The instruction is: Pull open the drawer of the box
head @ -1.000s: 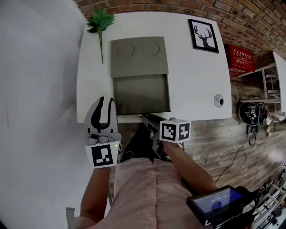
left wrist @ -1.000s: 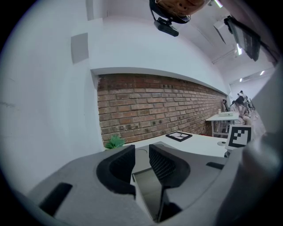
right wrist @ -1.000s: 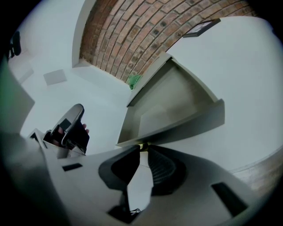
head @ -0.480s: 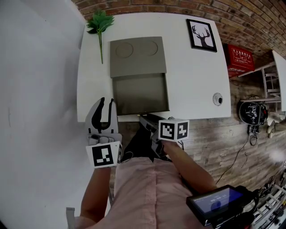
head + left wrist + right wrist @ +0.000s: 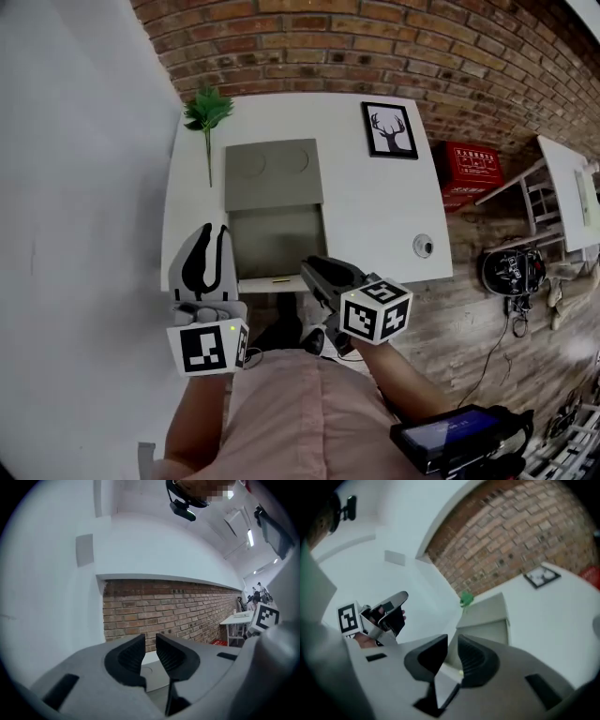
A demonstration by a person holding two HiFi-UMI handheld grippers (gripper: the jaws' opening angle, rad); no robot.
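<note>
Step in hand: the drawer (image 5: 277, 239) already stands drawn out of the grey box (image 5: 272, 173) toward the person, so the pull looks done or very nearly so
Drawer position: on the white table (image 5: 375, 216), its front at the table's near edge, its tray bare as far as the head view shows
Right gripper (image 5: 307, 264): just beside the drawer's front right corner, not on it; jaws closing to a narrow gap with nothing between them
Left gripper (image 5: 213, 232): at the table's near left edge, just left of the drawer and apart from it; jaws closing, nothing between them
Next move: if more travel is wanted, the right jaws must go back onto the drawer front and pull straight toward the body; otherwise both grippers can simply lift clear
Edges: the drawer front already meets the table's near edge, so further pull would carry it over the rim; how much slide is left I cannot tell
Open room: wide bare table to the right of the box; a white wall (image 5: 84, 187) close on the left limits that side; the green sprig (image 5: 208, 111) and framed deer picture (image 5: 388, 129) lie far back, out of the way
</note>
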